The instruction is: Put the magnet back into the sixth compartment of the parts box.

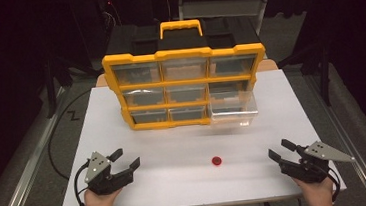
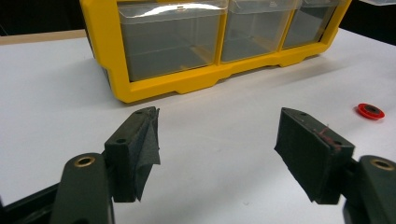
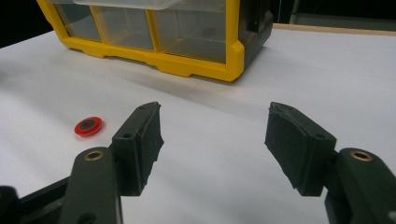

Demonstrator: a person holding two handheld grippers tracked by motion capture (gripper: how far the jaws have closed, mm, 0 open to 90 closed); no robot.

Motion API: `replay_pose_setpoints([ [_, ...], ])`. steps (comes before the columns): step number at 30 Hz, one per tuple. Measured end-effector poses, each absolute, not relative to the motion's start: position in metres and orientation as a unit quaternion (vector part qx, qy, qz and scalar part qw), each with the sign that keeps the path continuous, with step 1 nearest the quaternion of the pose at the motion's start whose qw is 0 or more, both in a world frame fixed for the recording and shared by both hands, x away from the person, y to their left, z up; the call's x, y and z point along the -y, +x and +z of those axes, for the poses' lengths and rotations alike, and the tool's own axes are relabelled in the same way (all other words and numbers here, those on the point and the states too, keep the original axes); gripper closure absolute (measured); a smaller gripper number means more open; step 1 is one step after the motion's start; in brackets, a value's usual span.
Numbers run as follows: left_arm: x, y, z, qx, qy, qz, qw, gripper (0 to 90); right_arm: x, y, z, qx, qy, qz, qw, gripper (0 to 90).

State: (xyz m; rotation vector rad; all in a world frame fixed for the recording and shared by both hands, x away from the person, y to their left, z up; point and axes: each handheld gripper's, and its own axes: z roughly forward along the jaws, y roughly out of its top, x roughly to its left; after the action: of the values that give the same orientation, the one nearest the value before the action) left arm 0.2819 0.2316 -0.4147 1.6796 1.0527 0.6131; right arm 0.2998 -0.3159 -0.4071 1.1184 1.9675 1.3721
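Jaws of both the left gripper (image 1: 125,158) and right gripper (image 1: 281,149) stand spread, empty. Small red plastic ring (image 1: 216,160) lies near the white desk's (image 1: 184,143) front edge; approach from above, pinch across its rim.

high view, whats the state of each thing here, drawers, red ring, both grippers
yellow organizer: upright on the white table, handle up
bottom right drawer: pulled out, looks empty
other drawers: pushed in
red ring: lying flat on the table, untouched, between the two grippers
left gripper: jaws open, nothing between them
right gripper: jaws open, nothing between them
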Motion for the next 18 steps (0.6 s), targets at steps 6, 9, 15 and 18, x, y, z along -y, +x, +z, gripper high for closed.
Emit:
replay_pose_setpoints([
  [6,-0.2319,0.2813,-0.4145,-0.437,0.696,0.254,0.510,30.0,0.3149,0.2993,-0.4069,-0.721,0.409,0.503,0.244,37.8],
  [9,-0.2317,0.2814,-0.4143,-0.436,0.697,0.255,0.509,30.0,0.3151,0.2990,-0.4067,-0.720,0.410,0.503,0.246,37.8],
  [15,-0.2317,0.2815,-0.4143,-0.436,0.697,0.254,0.509,30.0,0.3155,0.2989,-0.4067,-0.720,0.410,0.503,0.246,37.8],
  [18,-0.2317,0.2816,-0.4143,-0.436,0.697,0.254,0.510,30.0,0.3153,0.2986,-0.4066,-0.720,0.410,0.503,0.246,37.8],
])
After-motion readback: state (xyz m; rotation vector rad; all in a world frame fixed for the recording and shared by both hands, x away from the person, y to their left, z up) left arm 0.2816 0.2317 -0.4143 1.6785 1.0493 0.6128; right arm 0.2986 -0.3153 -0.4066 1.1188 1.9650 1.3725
